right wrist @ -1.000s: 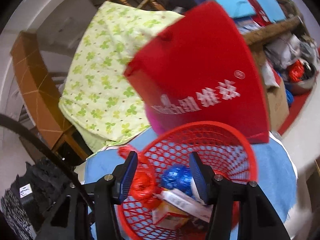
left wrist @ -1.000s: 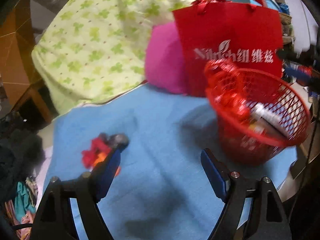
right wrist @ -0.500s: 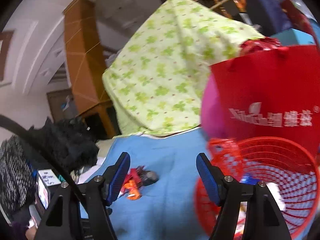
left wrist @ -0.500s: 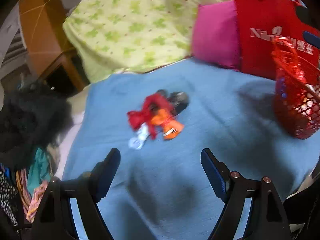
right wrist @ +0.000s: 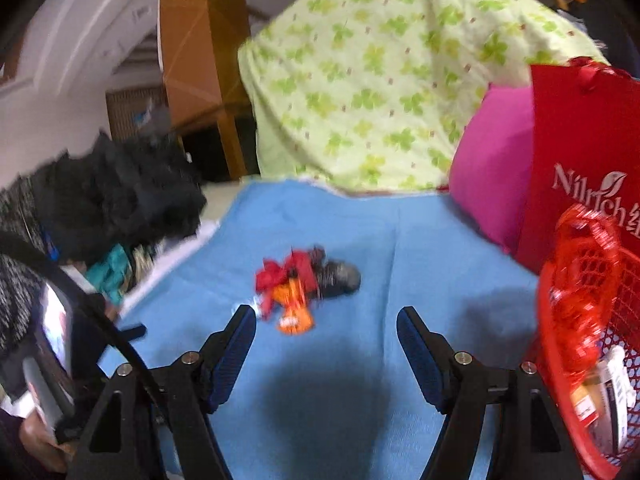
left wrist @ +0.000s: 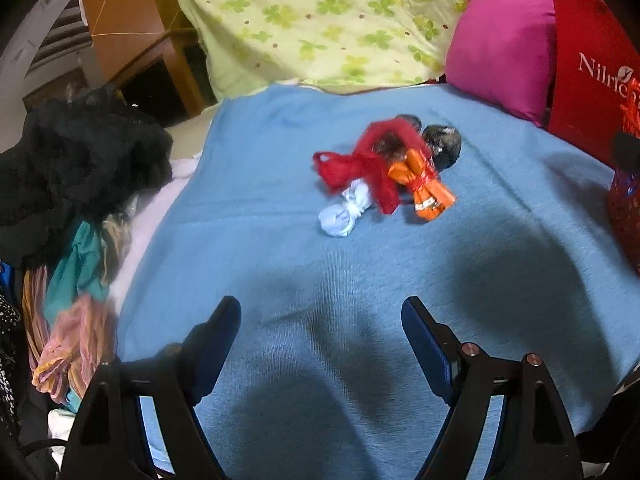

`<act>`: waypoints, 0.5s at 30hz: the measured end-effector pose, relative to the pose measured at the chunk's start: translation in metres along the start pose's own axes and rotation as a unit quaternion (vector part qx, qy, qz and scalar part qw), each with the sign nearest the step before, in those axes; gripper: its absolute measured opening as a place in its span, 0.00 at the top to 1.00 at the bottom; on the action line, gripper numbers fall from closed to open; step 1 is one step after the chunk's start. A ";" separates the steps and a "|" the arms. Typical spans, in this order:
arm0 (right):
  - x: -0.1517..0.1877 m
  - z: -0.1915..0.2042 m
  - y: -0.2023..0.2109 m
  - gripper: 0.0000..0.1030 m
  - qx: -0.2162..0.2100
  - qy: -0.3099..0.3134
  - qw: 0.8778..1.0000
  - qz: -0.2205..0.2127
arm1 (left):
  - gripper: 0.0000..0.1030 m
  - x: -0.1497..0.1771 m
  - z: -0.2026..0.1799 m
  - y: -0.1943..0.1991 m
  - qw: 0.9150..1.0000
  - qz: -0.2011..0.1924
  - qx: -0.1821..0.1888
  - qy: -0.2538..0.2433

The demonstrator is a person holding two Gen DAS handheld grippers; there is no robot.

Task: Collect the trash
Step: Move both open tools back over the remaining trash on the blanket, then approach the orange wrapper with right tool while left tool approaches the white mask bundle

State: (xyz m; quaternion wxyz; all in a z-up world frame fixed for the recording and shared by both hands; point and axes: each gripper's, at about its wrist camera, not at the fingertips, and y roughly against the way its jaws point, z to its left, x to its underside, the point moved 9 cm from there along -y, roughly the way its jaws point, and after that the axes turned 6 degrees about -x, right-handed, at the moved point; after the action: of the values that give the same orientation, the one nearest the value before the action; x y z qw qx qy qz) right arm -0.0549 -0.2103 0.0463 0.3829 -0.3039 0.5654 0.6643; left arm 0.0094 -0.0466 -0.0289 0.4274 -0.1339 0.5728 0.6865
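Left gripper (left wrist: 320, 320) jaws apart, empty, over near part of blue blanket (left wrist: 280, 360). Right gripper (right wrist: 326, 320) jaws just opening, empty. Trash pile (left wrist: 384, 168) mid-blanket; red basket (right wrist: 592, 360) at right edge, holding packets.

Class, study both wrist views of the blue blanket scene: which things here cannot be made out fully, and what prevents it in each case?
- Red basket, left wrist view: cut off by the right edge, contents unseen.
- Basket contents, right wrist view: blurred, behind mesh; labels unreadable.
- Dark item in the trash pile: partly covered by the red bag; what it is stays unclear.
- Trash pile, right wrist view: motion blur.
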 end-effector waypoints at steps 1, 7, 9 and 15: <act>0.004 -0.001 -0.004 0.26 0.004 0.000 1.000 0.009 | 0.20 0.003 -0.001 -0.003 1.000 0.002 0.000 -0.002; 0.035 -0.012 -0.040 0.26 0.037 -0.002 0.995 0.091 | 0.20 0.015 -0.008 -0.017 1.000 0.003 0.002 -0.015; 0.043 -0.015 -0.047 0.26 0.046 -0.007 0.993 0.108 | 0.20 0.019 -0.010 -0.021 1.000 0.003 0.003 -0.020; 0.064 -0.032 -0.065 0.26 0.075 -0.031 0.986 0.146 | 0.20 0.029 -0.008 -0.036 1.000 0.020 0.015 -0.008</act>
State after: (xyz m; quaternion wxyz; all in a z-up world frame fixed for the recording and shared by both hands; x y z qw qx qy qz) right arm -0.0332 -0.2268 -0.0464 0.3208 -0.1679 0.6395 0.6781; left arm 0.0159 -0.0422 -0.0752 0.4204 -0.1104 0.5824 0.6869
